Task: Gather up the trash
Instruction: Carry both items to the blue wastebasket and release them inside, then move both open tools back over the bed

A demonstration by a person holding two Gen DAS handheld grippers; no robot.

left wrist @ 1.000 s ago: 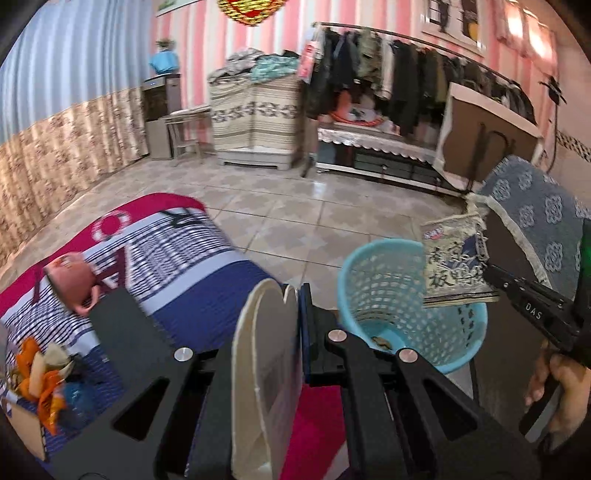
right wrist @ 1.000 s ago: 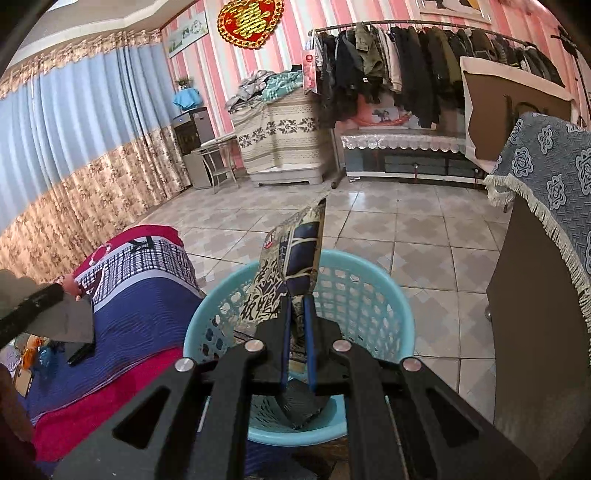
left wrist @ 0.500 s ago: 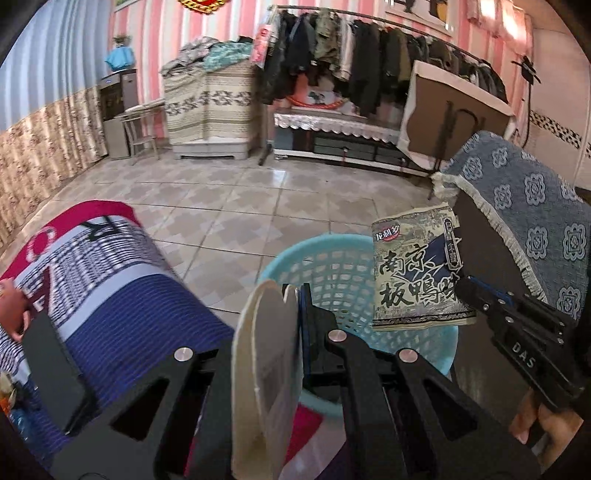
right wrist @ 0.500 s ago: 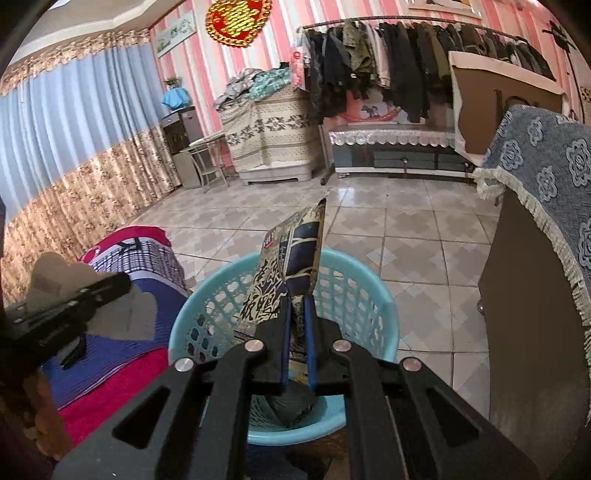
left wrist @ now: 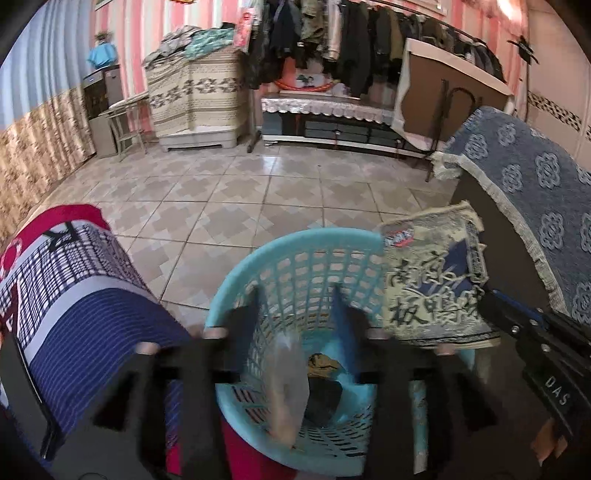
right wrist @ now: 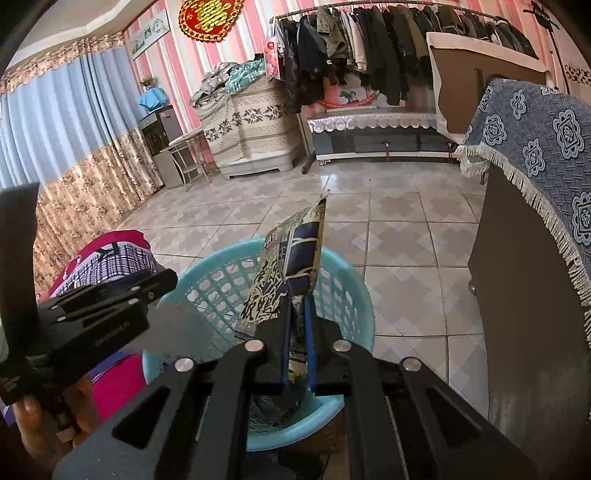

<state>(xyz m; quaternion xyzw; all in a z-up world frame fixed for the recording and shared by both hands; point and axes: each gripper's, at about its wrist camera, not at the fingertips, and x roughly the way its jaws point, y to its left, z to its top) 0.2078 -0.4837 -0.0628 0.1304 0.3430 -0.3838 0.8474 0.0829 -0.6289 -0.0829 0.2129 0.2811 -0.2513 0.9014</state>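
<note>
A light blue plastic basket (left wrist: 295,258) (right wrist: 343,288) stands on the floor in front of both grippers. My left gripper (left wrist: 295,306) is open above it, and a pale flat piece of trash (left wrist: 286,387) is blurred, falling between the fingers into the basket. Some trash (left wrist: 321,363) lies at the basket's bottom. My right gripper (right wrist: 297,317) is shut on a printed snack wrapper (right wrist: 291,258) (left wrist: 432,284) and holds it over the basket's right rim. The left gripper (right wrist: 147,291) shows in the right wrist view at the basket's left rim.
A striped blue, white and red bedcover (left wrist: 74,288) lies left of the basket. A dark cabinet under a blue patterned cloth (left wrist: 524,192) (right wrist: 535,147) stands on the right. Tiled floor (left wrist: 258,192) stretches ahead to a clothes rack (left wrist: 369,33) and low furniture.
My left gripper has moved right over the basket, opened and let go of the pale flat piece, which now drops into the basket. My right gripper keeps holding the wrapper over the basket.
</note>
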